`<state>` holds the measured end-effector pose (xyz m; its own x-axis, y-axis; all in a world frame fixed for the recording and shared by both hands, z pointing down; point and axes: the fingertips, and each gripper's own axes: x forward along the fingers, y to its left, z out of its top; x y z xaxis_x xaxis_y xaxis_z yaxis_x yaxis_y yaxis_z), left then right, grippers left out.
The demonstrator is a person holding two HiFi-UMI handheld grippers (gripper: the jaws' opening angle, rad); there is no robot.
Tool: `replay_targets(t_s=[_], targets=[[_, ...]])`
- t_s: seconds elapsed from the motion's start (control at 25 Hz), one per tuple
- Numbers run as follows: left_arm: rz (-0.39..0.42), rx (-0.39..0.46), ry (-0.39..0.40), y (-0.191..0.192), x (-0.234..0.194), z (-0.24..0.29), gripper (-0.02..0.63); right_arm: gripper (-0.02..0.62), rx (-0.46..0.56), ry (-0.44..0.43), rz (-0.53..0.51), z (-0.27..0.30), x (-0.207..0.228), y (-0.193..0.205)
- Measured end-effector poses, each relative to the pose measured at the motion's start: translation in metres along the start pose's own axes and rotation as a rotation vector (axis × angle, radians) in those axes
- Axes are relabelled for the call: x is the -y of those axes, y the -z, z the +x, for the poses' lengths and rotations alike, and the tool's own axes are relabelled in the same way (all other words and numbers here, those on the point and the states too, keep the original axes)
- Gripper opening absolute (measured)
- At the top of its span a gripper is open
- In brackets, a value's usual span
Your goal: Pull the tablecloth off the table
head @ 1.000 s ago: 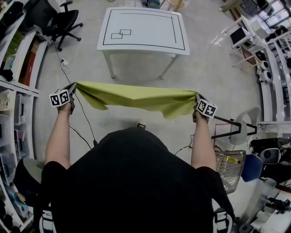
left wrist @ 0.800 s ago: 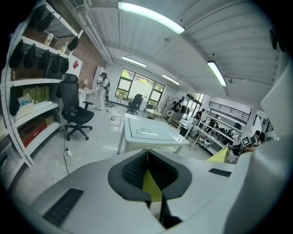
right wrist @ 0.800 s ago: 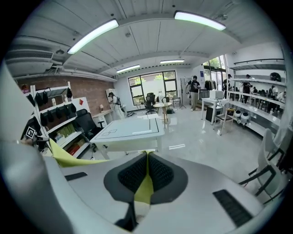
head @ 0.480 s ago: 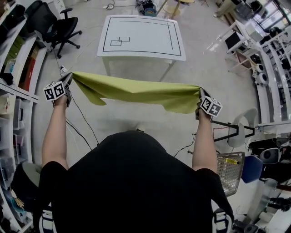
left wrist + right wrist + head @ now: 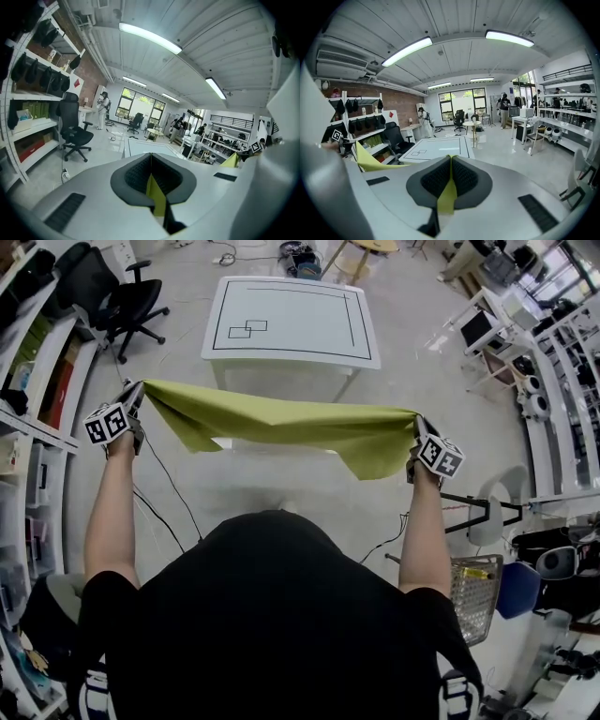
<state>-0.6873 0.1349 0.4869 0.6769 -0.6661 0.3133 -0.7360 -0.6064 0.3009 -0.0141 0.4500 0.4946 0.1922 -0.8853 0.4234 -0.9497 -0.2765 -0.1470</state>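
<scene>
While the bare table (image 5: 292, 320) stands at frame top, left gripper (image 5: 134, 401) and right gripper (image 5: 413, 435) clamp the green tablecloth (image 5: 281, 426) stretched between them at mid-frame.

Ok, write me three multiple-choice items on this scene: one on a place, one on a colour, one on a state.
1. Where is the tablecloth?
A. folded on a shelf
B. held up between the left gripper and the right gripper
C. on the floor
2. Its colour?
A. white
B. red
C. yellow-green
3. The left gripper is:
A. open, empty
B. shut on the tablecloth
C. shut on nothing

B: it spans between both grippers, clear of the bare table.
C: every view shows yellow-green cloth.
B: the cloth is pinched between its pads.
</scene>
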Motion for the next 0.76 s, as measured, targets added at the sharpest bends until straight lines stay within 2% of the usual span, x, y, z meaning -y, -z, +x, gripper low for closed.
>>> replay_targets(t_s=[0.44, 0.76], targets=[[-0.001, 0.006, -0.011, 0.001, 0.000, -0.019, 0.021, 0.023, 0.022, 0.010, 0.015, -0.023, -0.001, -0.004], [0.003, -0.001, -0.005, 0.008, 0.002, -0.020, 0.021, 0.023, 0.027, -0.014, 0.024, -0.025, -0.008, 0.002]])
